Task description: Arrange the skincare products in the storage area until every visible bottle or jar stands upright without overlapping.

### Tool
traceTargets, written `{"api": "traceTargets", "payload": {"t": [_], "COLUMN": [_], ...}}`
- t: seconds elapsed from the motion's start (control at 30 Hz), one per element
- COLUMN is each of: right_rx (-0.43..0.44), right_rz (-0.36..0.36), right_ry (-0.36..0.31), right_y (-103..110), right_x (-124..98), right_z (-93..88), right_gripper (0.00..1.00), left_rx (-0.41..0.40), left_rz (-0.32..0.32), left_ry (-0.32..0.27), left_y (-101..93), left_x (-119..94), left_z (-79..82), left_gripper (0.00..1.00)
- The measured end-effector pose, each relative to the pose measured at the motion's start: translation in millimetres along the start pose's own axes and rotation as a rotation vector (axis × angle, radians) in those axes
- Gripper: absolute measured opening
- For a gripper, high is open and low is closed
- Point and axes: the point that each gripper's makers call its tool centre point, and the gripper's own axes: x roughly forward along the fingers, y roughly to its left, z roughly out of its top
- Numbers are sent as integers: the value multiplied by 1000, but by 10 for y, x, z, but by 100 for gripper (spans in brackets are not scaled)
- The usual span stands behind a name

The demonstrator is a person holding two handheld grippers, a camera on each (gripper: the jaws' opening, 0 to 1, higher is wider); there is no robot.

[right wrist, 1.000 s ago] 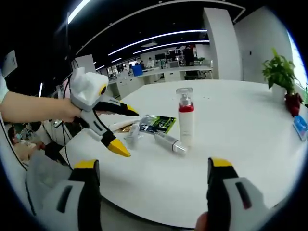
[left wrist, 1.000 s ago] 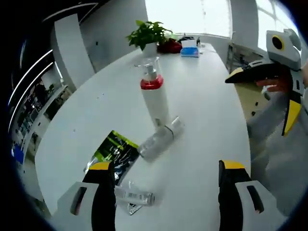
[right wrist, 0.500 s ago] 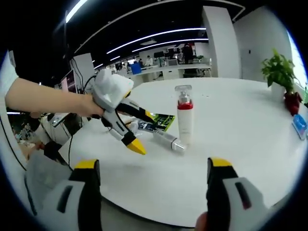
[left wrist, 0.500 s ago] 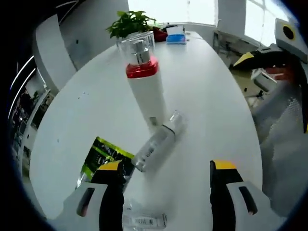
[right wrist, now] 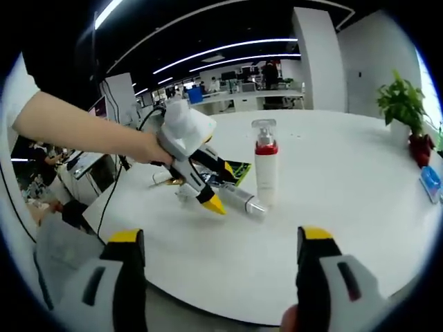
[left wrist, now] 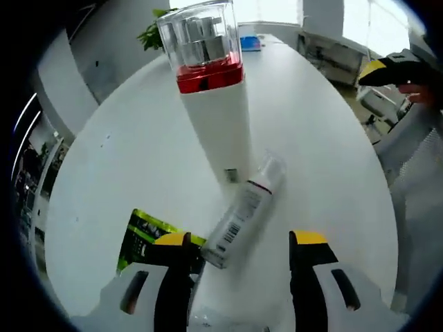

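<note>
Left gripper jaws spread wide, holding nothing, yellow-tipped black fingers either side of the lying bottle. That bottle is a slim clear plastic cylinder with a barcode label and thin dark band, on its side on the white table, its far end touching the foot of the pump bottle. Pump bottle stands upright: smooth white tapered body, red collar, clear boxy cap over the pump. Glossy green-and-black sachet lies flat just beside the left jaw. Left gripper view also catches the other gripper's yellow tip and a hand at the upper right edge.

Right gripper also wide open, empty, hovering well back from the items near the table edge. Right gripper view gives the side-on layout: a bare forearm and hand holding the white-bodied left gripper tilted down over the lying bottle, sachet behind it, pump bottle upright just right. Potted plant far right, office desks and ceiling light strips behind.
</note>
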Motion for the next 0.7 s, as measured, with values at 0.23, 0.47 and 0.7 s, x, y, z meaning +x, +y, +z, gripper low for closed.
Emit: {"api": "traceTargets", "payload": {"t": [0.23, 0.47, 0.7], "right_rx": [2, 10, 7], "right_rz": [-7, -18, -24], "right_ry": [9, 12, 20], "right_y": [-12, -34, -39], "right_x": [-2, 1, 12], "right_z": [-16, -19, -31], "right_gripper": [90, 90, 89], "left_rx": [77, 86, 51], "left_rz": [-54, -93, -163], "left_ry": [15, 42, 45], "left_y": [-48, -23, -117], "left_x": [121, 149, 154], "left_z": [56, -13, -34], "left_gripper": [46, 34, 21]}}
